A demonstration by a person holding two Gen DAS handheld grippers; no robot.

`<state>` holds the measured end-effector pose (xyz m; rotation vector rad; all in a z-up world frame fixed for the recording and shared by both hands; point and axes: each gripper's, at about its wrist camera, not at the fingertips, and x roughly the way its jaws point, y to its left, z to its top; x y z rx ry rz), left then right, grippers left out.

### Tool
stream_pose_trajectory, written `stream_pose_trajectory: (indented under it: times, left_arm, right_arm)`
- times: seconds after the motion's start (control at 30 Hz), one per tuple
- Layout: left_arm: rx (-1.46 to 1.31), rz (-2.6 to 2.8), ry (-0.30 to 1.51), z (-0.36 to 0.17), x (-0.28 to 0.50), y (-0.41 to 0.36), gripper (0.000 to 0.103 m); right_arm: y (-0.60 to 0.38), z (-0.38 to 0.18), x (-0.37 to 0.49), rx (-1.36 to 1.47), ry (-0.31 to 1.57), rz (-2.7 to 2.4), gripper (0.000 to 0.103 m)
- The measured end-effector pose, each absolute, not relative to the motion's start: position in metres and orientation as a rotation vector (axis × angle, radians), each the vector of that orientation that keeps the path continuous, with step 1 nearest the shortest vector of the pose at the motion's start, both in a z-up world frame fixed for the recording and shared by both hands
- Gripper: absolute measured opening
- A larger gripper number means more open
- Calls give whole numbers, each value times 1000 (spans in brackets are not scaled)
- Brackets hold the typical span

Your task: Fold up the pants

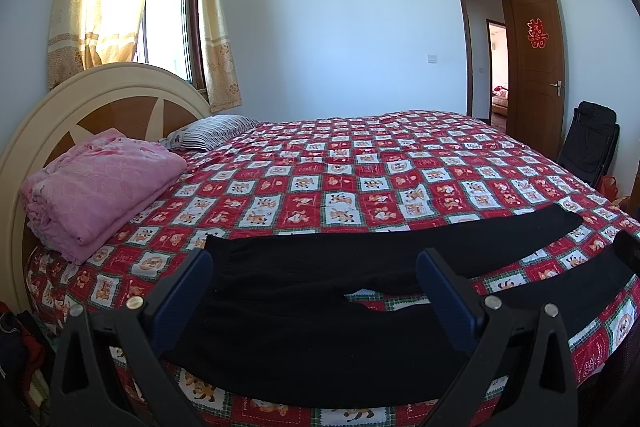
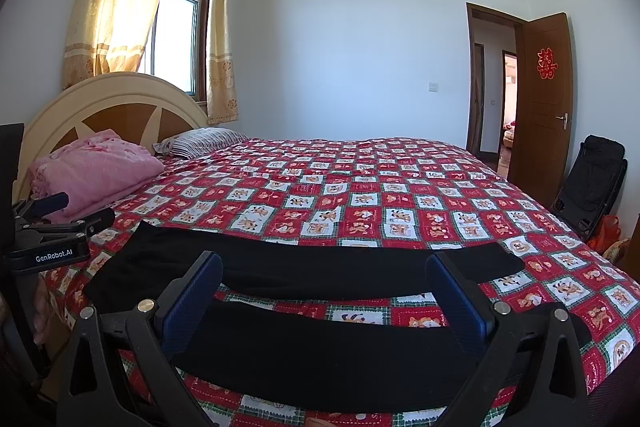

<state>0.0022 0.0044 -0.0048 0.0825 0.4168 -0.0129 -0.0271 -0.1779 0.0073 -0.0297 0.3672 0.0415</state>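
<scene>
Black pants (image 1: 320, 307) lie spread flat along the near edge of the bed, waist to the left, two legs running right with a gap between them. They also show in the right wrist view (image 2: 320, 347). My left gripper (image 1: 316, 267) is open and empty, hovering over the waist and crotch end. My right gripper (image 2: 324, 271) is open and empty, hovering over the legs. The left gripper shows from the side in the right wrist view (image 2: 52, 223).
The bed has a red and white checked cover (image 1: 360, 167). A folded pink blanket (image 1: 100, 187) and a striped pillow (image 1: 212, 133) lie by the headboard (image 1: 100, 95). A black folded chair (image 1: 588, 143) stands by the open door (image 1: 536, 67).
</scene>
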Motion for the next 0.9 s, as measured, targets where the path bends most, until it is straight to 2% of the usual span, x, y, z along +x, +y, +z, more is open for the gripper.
stream_pose_trajectory:
  times: [0.9]
  left_arm:
    - [83,-13,425,-7,2,4,103]
  right_arm:
    - [-176,3,-23,-39,390,48,102]
